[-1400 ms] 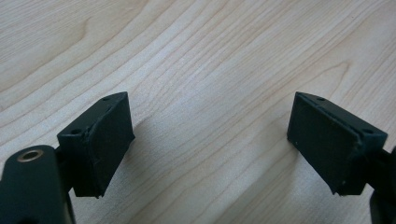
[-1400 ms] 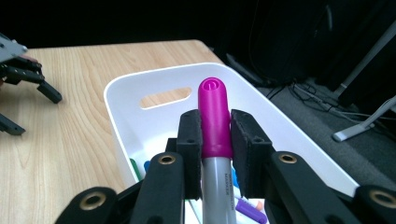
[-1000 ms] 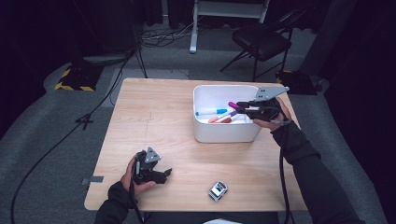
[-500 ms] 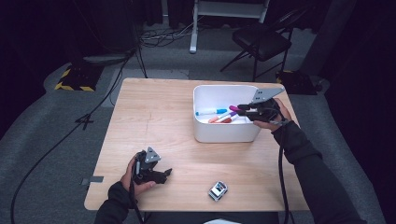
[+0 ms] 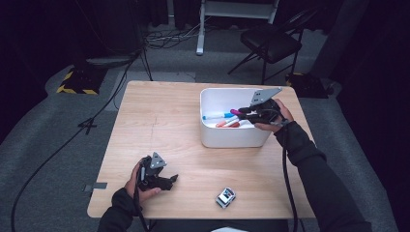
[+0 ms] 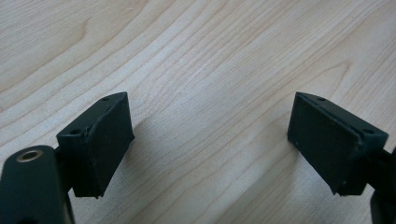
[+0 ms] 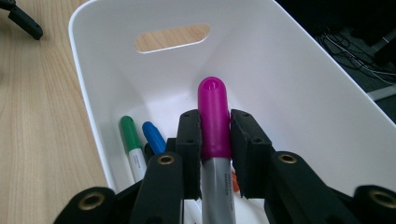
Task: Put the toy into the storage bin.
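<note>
Your right gripper [image 7: 215,154] is pinching a magenta-capped marker [image 7: 214,116] between its pads, cap pointing ahead, held over the inside of the white bin [image 5: 227,140]. Green, blue and orange markers lie on the bin's floor below it. Your left gripper [image 6: 210,144] sits low over the bare tabletop [image 5: 164,121] near the front edge, jaws spread with nothing between them, well apart from the bin
</note>
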